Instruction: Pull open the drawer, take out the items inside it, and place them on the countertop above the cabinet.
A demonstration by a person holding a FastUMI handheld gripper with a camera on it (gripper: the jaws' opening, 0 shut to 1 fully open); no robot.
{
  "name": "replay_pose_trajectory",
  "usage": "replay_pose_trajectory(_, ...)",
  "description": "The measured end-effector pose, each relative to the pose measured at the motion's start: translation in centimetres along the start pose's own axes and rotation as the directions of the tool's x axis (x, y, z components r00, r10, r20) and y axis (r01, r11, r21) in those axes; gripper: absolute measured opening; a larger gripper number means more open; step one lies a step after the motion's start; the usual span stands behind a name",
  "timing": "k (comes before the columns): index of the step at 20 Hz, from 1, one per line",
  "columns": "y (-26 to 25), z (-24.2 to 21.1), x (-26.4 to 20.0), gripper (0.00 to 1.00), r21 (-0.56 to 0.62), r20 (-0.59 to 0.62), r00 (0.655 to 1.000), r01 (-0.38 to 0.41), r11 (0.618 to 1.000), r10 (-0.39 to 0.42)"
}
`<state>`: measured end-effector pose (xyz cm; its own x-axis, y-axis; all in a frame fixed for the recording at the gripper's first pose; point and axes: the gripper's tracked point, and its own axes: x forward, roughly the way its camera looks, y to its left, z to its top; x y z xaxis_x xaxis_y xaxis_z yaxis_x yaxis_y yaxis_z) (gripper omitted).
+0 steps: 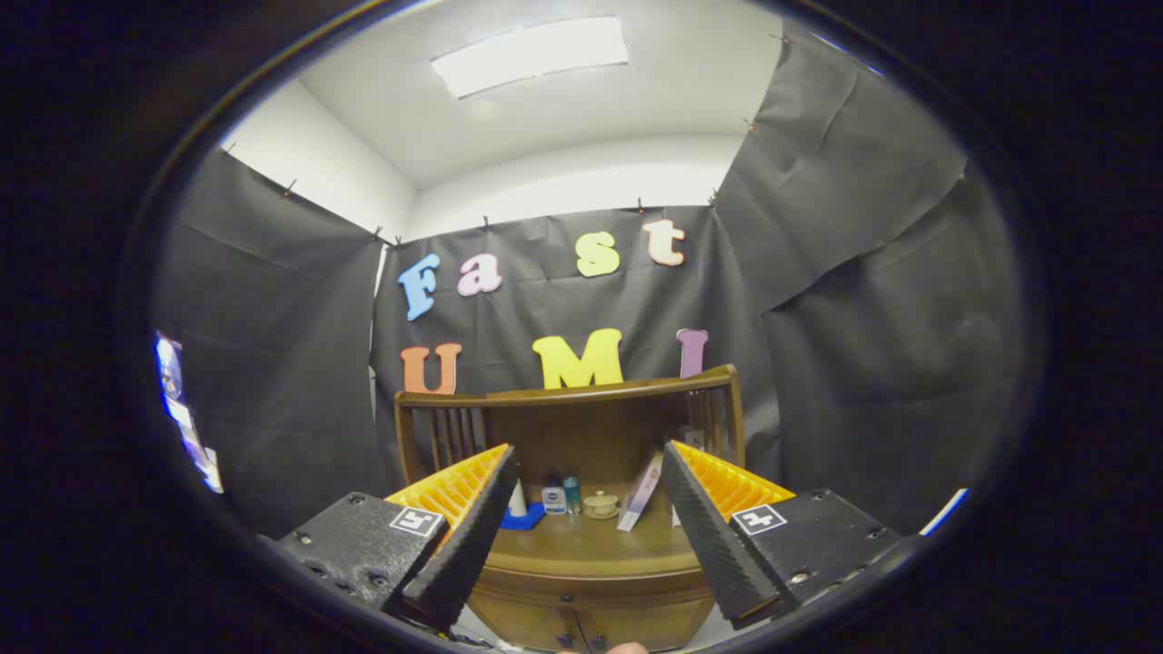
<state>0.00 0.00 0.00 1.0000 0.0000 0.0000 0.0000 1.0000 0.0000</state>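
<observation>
Wooden and brown, the cabinet (581,595) stood against the booth's black cloth wall, beyond the gripper (589,463), whose two fingers were spread wide with nothing between them but open air. Each finger (472,527) was black along its ribbed inner face and orange on the outer side. The countertop (591,540) lay just ahead of the fingertips and between them, bounded at its back and sides by a low wooden rail (568,392) with spindles. Along the back edge of the countertop stood a small row of things: a white cone on a blue base (520,513) toward the left corner, a small white container (553,499) and a slim teal bottle (571,494) beside it, a little tan lidded pot (601,504) near the middle, and a flat card (641,495) leaning tilted toward the right. Below the countertop's front edge the drawer front (581,622) showed closed, its parts too small to tell apart. A fingertip-like shape (625,649) sat at the cabinet's foot.
</observation>
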Motion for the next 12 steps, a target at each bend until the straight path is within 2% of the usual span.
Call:
replay_pose_trajectory(3,0.6,-1.0,0.1,1.0,-0.007,0.023,1.0,0.015,1.0,-0.015)
replay_pose_trajectory(6,1.6,-0.9,0.8,1.0,0.027,0.02,1.0,-0.006,1.0,0.005)
replay_pose_trajectory(12,2.2,-1.2,1.4,1.0,-0.03,0.032,0.999,0.006,1.0,-0.005)
